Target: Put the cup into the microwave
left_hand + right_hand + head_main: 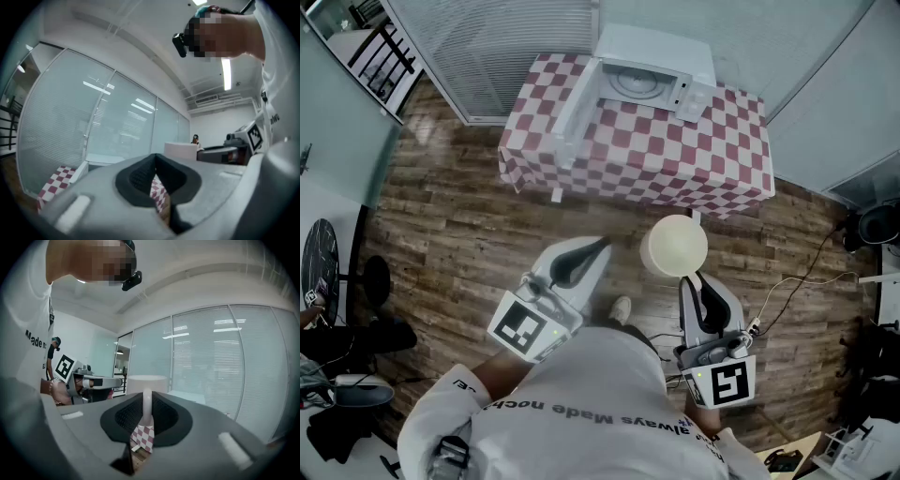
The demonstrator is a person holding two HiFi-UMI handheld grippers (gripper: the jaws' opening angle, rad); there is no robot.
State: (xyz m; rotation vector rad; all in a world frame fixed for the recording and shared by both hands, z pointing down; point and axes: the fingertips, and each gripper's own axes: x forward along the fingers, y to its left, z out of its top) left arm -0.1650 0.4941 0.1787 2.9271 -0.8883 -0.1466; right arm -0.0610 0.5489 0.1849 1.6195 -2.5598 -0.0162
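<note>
in the head view the white cup (675, 246) hung over the wooden floor (441, 234) in the right claw (697, 281), well apart from the checkered surface (694, 159) and its microwave (652, 80), whose door (574, 117) stood open, so the carry and the placing looked left to do. the left gripper view showed the left claw (157, 183) closed on nothing. the right gripper view showed the right claw pinched on the cup's handle (146, 411), with nothing seeming to block the way.
</note>
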